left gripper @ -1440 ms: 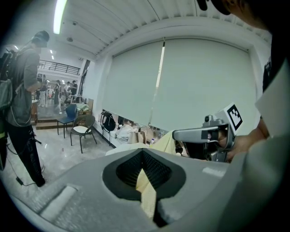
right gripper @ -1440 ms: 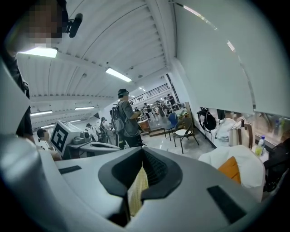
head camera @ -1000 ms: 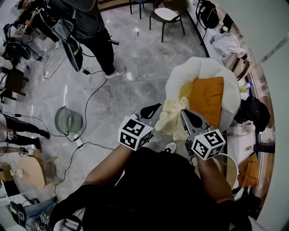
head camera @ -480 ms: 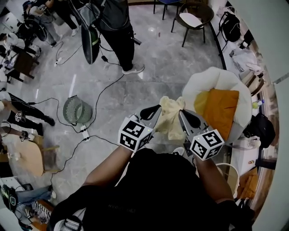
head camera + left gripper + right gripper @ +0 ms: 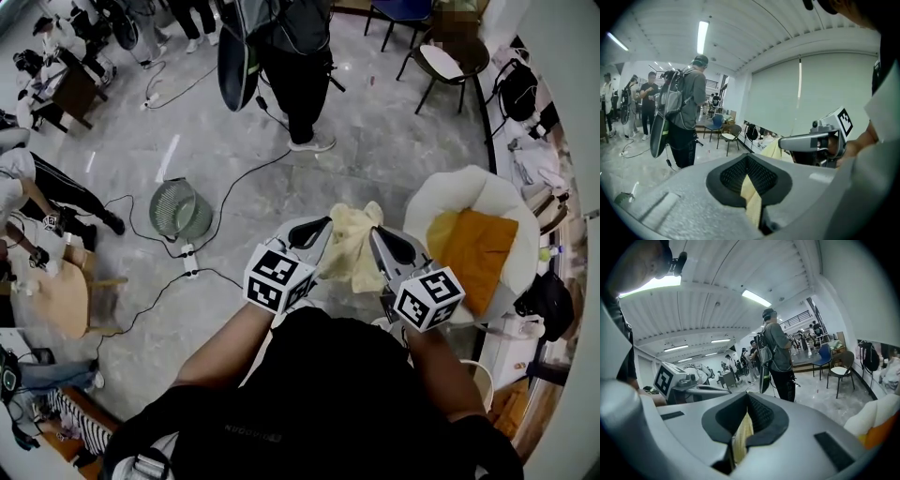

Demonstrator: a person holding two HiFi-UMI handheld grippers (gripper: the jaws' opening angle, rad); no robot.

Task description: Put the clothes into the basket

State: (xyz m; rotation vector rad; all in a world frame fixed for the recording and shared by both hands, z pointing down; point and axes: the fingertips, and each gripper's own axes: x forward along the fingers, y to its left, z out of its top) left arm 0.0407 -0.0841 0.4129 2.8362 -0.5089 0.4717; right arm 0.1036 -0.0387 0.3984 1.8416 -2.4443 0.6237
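Observation:
A pale yellow garment (image 5: 352,246) hangs in the air between my two grippers. My left gripper (image 5: 319,228) is shut on its left edge, and the yellow cloth (image 5: 751,197) shows pinched between its dark pads. My right gripper (image 5: 375,236) is shut on the other edge, with a strip of the cloth (image 5: 741,437) between its jaws. A green basket (image 5: 180,208) stands on the floor to the left, well apart from the garment. To the right sits a white round chair (image 5: 450,197) with an orange cloth (image 5: 480,248) lying in it.
A person with a backpack (image 5: 295,47) stands on the marble floor ahead, with more people at the upper left. Cables and a power strip (image 5: 190,260) lie near the basket. Dark chairs (image 5: 441,56) stand at the back right, a small wooden table (image 5: 61,300) at the left.
Both grippers, with the yellow garment, have swung left away from the white chair. The chair has slid towards the right edge of the view and the green basket has come nearer the middle.

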